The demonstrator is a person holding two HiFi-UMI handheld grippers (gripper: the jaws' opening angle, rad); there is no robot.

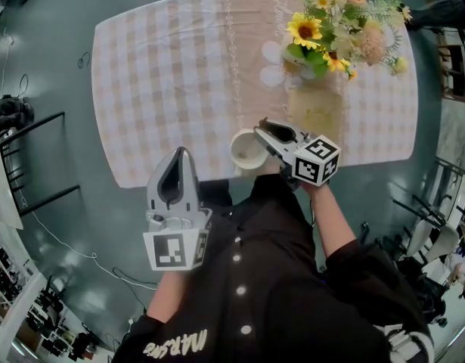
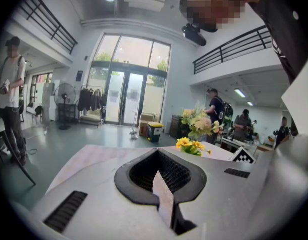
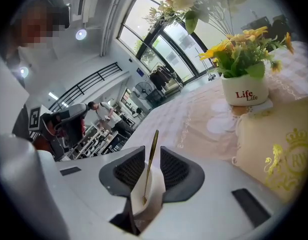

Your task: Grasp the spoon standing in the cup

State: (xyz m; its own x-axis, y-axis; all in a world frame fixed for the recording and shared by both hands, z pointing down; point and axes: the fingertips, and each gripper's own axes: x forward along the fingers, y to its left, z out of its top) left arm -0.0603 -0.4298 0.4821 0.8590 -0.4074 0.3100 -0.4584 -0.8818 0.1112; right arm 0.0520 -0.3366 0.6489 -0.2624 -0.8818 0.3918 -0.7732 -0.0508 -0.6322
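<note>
Thin gold spoon [image 3: 150, 159] upright in the white cup [image 1: 246, 151] at the near edge of the table [image 1: 149, 82], handle between the parted jaws of the right gripper [image 3: 152, 151], not yet pinched. Probably light, stiff and slick, so best taken squarely on the bare handle above the rim, without tipping the cup. Left gripper [image 2: 159, 153] closed on nothing, off the near edge

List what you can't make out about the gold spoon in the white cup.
- Thin gold metal spoon: its bowl is sunk inside the white cup in the right gripper view; only the handle shows.
- Head view: the right gripper covers the spoon.
- Left gripper view: no cup or spoon shows; the left gripper's body fills the lower frame.
</note>
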